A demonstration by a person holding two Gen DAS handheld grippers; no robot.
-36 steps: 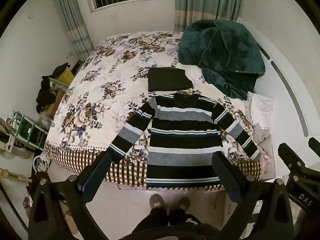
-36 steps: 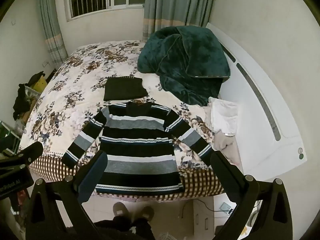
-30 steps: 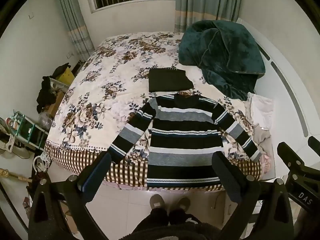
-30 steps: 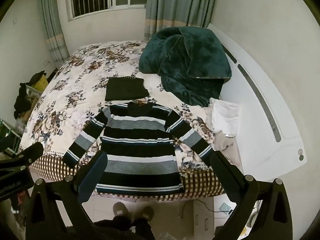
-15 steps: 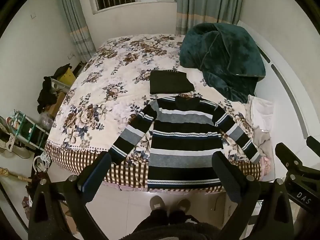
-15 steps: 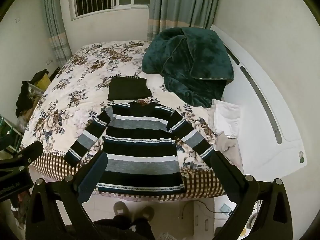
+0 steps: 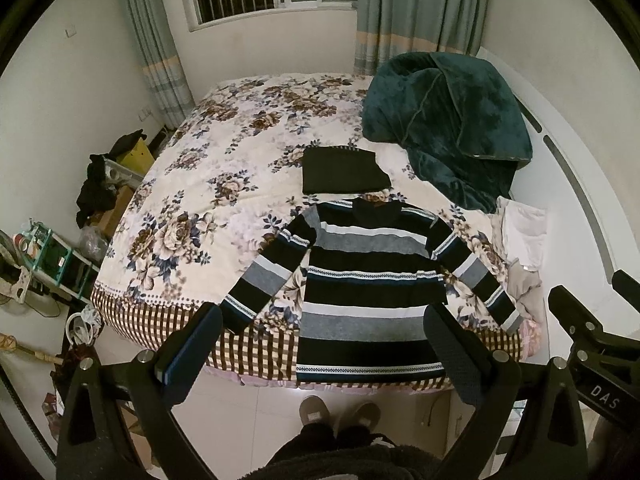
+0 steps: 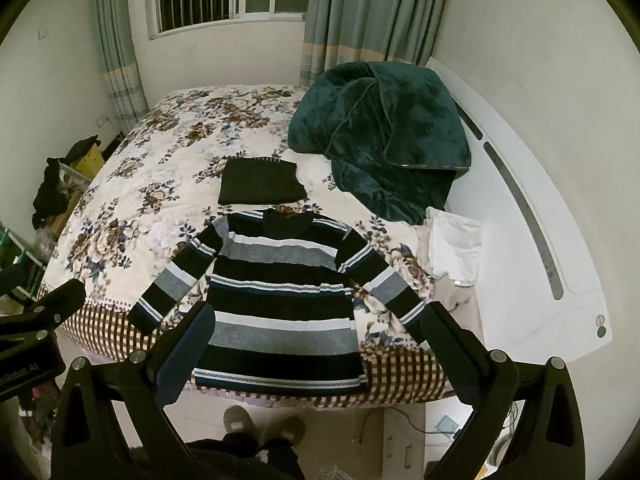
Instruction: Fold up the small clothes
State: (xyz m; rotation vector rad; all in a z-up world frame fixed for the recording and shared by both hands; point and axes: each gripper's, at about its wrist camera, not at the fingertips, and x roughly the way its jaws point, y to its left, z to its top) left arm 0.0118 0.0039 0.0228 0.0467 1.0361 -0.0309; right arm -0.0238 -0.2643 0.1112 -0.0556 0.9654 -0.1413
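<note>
A black, grey and white striped sweater (image 7: 372,288) lies flat, sleeves spread, at the near edge of the floral bed (image 7: 224,168); its hem hangs over the edge. It also shows in the right wrist view (image 8: 280,300). A folded dark garment (image 7: 344,176) lies just beyond its collar, also in the right wrist view (image 8: 260,182). My left gripper (image 7: 324,344) is open and empty, held back from the bed above the floor. My right gripper (image 8: 316,340) is open and empty, likewise short of the hem.
A dark green blanket (image 7: 448,120) is heaped at the far right of the bed. White cloths (image 7: 524,236) lie by the white headboard (image 8: 532,240). Clutter and a shelf (image 7: 52,256) stand left of the bed. The person's slippers (image 7: 340,412) are on the tile floor below.
Both grippers have moved slightly up and back, so the bed and sweater sit a little lower in view. The clothes have not moved and both grippers stay open.
</note>
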